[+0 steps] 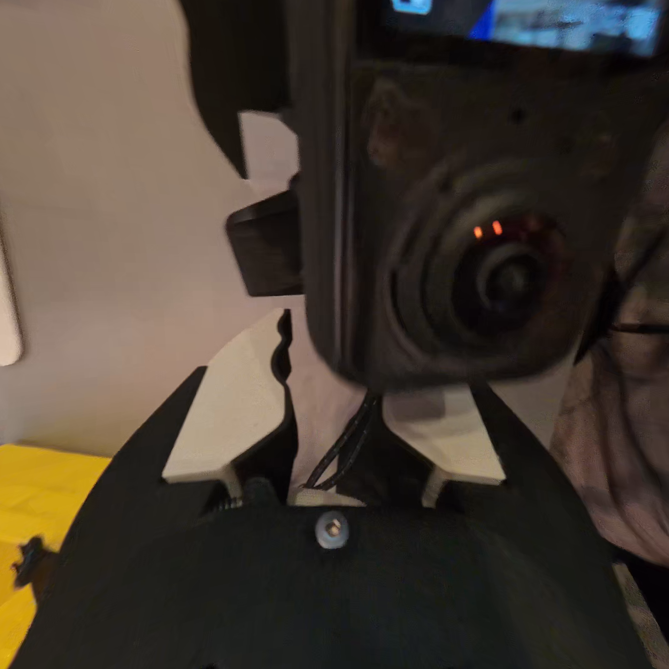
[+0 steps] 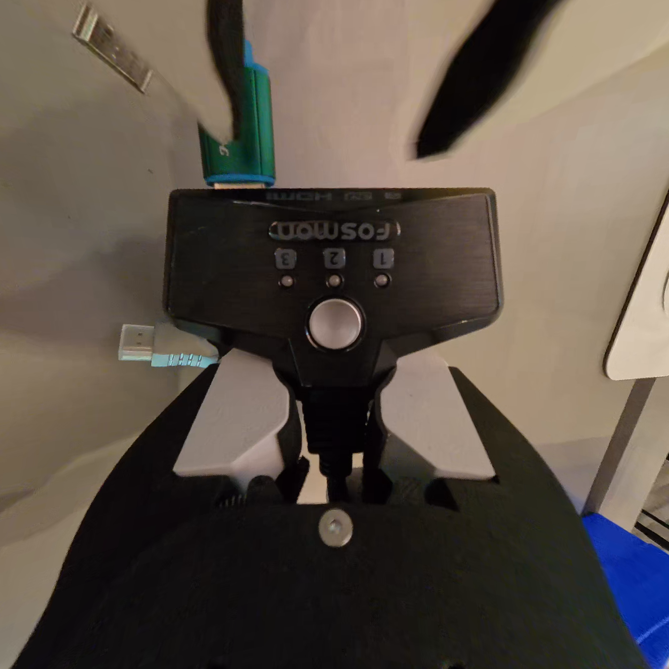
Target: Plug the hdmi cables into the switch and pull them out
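Right claw (image 2: 335, 409) clamps the black switch (image 2: 333, 260) by its narrow cable end above the pale counter (image 2: 72, 253).
A green HDMI plug (image 2: 240, 137) sits half-seated at the switch's far edge; a skewed tug could bend it. Left claw (image 1: 333, 427) stands wide, empty, close to a camera (image 1: 488, 275).

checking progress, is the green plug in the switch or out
In, though maybe not fully: the green plug meets the switch at its far edge, a sliver of metal tip showing. The right claw grips the switch.
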Available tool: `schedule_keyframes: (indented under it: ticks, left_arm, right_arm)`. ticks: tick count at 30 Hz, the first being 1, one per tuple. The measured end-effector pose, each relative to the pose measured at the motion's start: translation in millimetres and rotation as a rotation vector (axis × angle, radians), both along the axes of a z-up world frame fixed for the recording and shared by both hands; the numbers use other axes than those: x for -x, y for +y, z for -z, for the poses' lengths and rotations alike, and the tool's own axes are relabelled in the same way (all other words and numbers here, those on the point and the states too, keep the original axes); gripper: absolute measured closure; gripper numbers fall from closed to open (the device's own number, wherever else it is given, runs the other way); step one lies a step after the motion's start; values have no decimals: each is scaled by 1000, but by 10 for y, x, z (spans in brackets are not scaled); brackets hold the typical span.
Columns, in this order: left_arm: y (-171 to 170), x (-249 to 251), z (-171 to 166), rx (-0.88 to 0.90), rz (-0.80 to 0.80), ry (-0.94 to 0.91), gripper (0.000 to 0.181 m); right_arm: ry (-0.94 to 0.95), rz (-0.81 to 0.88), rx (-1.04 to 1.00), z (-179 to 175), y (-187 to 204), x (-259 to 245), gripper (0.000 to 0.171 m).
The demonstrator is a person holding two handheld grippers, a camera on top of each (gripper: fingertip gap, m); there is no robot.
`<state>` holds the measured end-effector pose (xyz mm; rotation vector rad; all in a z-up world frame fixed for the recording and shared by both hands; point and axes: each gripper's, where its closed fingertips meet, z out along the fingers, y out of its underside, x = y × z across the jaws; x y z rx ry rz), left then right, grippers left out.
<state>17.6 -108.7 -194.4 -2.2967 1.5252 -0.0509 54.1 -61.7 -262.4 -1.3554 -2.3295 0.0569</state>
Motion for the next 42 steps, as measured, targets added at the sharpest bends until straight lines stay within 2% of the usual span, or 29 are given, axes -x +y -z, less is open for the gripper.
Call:
schedule_keyframes:
  ticks: [4, 10, 19, 21, 25, 30, 34, 38, 40, 42]
  left_arm:
    - [55, 93, -310, -155, -63, -97, 133]
    - [-51, 474, -532, -362, -162, -110, 136]
    - [-162, 732, -906, -630, -355, -390, 139]
    - [-195, 741, -854, -645, -362, -394, 140]
    - [-198, 689, -537, -567, -382, -433, 139]
    - [-96, 420, -200, -469, -397, -548, 134]
    - [-10, -6, -108, -472, -269, -493, 118]
    - [183, -311, 64, -550, -166, -336, 99]
    - [335, -333, 198, -650, -137, -179, 90]
    - [510, -290, 220, -831, -118, 11, 79]
  right_arm:
    - [33, 4, 41, -11, 8, -10, 136]
    - [154, 19, 190, -76, 1, -14, 136]
    - [320, 118, 282, -331, 174, -32, 136]
    - [358, 154, 298, -389, 234, -40, 136]
    - [424, 236, 288, -495, 399, -44, 136]
    - [656, 380, 392, -834, 581, 71, 136]
    - [874, 494, 534, -1142, 701, 155, 136]
    - [964, 530, 650, -1252, 683, 212, 135]
    - [941, 532, 642, -1199, 665, 236, 135]
    - [884, 528, 652, -1090, 608, 268, 136]
